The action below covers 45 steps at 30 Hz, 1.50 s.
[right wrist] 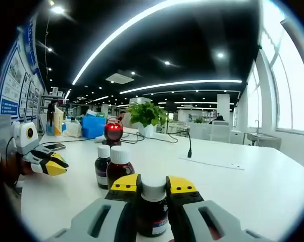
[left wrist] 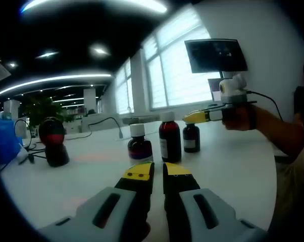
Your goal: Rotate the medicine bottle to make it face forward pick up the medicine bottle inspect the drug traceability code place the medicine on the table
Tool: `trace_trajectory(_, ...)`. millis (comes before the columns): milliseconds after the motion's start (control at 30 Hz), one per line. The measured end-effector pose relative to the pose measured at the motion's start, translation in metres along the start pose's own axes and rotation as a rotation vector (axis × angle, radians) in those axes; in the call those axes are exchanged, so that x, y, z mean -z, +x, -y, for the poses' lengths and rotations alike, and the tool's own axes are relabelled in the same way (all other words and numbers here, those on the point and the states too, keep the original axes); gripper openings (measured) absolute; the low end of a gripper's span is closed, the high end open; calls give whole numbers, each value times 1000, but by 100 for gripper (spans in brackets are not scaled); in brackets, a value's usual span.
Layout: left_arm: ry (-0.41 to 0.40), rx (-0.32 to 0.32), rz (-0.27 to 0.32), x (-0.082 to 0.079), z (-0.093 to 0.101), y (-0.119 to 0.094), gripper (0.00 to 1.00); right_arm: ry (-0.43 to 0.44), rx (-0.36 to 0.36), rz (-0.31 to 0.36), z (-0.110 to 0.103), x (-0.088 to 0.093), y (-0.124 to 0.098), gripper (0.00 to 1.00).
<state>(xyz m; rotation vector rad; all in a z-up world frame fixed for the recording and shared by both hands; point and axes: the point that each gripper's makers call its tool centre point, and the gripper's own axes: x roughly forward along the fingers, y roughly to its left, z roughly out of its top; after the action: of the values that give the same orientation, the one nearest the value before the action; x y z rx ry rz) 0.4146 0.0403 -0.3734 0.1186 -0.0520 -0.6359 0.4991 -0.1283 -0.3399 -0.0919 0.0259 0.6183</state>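
In the left gripper view, the left gripper (left wrist: 158,171) hovers over the white table (left wrist: 233,166) with jaws nearly closed on nothing, facing 3 dark medicine bottles (left wrist: 170,138) with unreadable labels; a barcode scanner (left wrist: 53,141) stands near the table's left edge. In the right gripper view, the right gripper (right wrist: 153,184) grasps 1 white-capped bottle (right wrist: 153,206); its label is illegible.

Open-plan office/lab: long ceiling light strips (right wrist: 157,85) at 12 o'clock, white worktable (right wrist: 253,186), potted plant (right wrist: 146,115) w/ desks and chairs behind, wall posters (right wrist: 13,83) at 9, blinds on big windows (left wrist: 167,70) and a wall monitor (left wrist: 216,55) at 1.
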Motion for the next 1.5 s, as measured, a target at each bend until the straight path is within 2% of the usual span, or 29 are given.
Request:
trace_trajectory(500, -2, 0, -1, 0, 0, 0, 0, 1, 52, 6, 0, 0, -2, 16)
trace_trajectory(1133, -3, 3, 1, 0, 0, 0, 0, -14, 186, 10, -1, 1, -5, 16)
trace_trajectory(1333, -2, 3, 2, 0, 0, 0, 0, -41, 249, 4, -2, 0, -5, 16)
trace_trajectory(1500, 2, 6, 3, 0, 0, 0, 0, -29, 297, 4, 5, 1, -6, 16)
